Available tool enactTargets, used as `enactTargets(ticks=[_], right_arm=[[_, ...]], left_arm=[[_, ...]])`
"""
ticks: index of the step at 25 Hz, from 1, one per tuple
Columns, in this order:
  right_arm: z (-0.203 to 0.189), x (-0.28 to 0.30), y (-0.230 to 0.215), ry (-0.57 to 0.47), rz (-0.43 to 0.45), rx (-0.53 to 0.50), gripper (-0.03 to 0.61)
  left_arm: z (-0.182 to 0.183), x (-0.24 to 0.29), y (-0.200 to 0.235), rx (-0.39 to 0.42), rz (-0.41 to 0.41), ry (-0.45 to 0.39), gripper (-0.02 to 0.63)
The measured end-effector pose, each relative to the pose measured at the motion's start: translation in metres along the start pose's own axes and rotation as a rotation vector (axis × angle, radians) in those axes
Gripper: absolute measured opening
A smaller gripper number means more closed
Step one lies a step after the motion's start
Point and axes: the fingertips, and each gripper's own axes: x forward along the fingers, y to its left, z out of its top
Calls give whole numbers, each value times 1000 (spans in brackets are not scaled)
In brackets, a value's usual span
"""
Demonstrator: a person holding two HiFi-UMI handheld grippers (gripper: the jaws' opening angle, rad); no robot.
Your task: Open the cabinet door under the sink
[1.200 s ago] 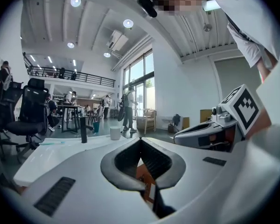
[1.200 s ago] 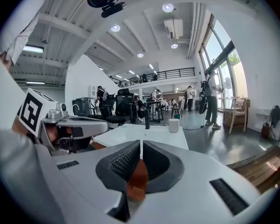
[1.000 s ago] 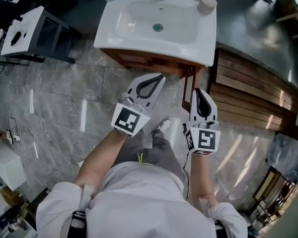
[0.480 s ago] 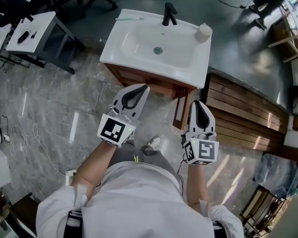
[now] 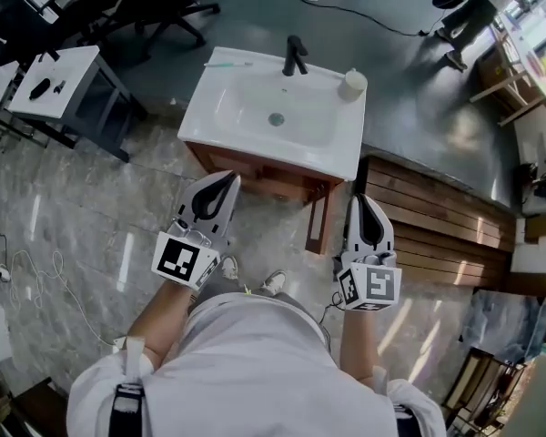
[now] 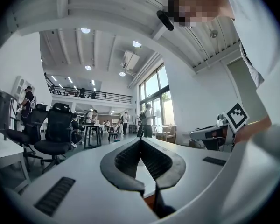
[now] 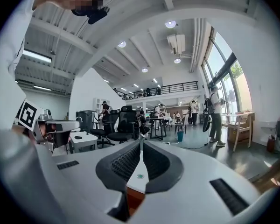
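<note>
Your left claw [image 5: 227, 178] is closed and holds nothing; in the left gripper view its ribbed pads [image 6: 127, 160] meet at the tips; your right claw [image 5: 358, 199] is closed and empty as well, its tips together in the right gripper view. Both hang over the grey tiled floor [image 5: 82, 198] in front of the wooden cabinet [image 5: 255, 173] that carries the white sink [image 5: 273, 116]; neither touches it.

The cabinet door [image 5: 318, 218] stands open, swung out edge-on towards you from the cabinet's right end; it lies between your two claws, close beside the right one and farther from the left; the head view shows a gap between it and the right claw.

On the sink's back rim stand a black faucet [image 5: 294, 55] and a white cup [image 5: 352, 84] at the right corner; a toothbrush [image 5: 227, 64] lies at the left.

A slatted wooden platform [image 5: 437, 226] lies on the floor just right of the door and hems in your right claw on that side; a small white desk [image 5: 53, 80] on a dark frame stands well apart to the left; an office chair [image 5: 164, 3] is beyond it; loose cables [image 5: 32, 276] trail on the floor far to your left; your shoes [image 5: 273, 283] are just short of the cabinet.
</note>
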Motion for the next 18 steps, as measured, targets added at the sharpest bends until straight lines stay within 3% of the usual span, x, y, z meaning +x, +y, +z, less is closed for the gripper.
enactTargets(ticks=[10, 18], right_arm=[[38, -4, 4, -60, -17, -27, 44], [46, -8, 8, -69, -31, -23, 44]], left_arm=[[23, -15, 10, -32, 19, -45, 9], [36, -21, 17, -31, 18, -69, 9]])
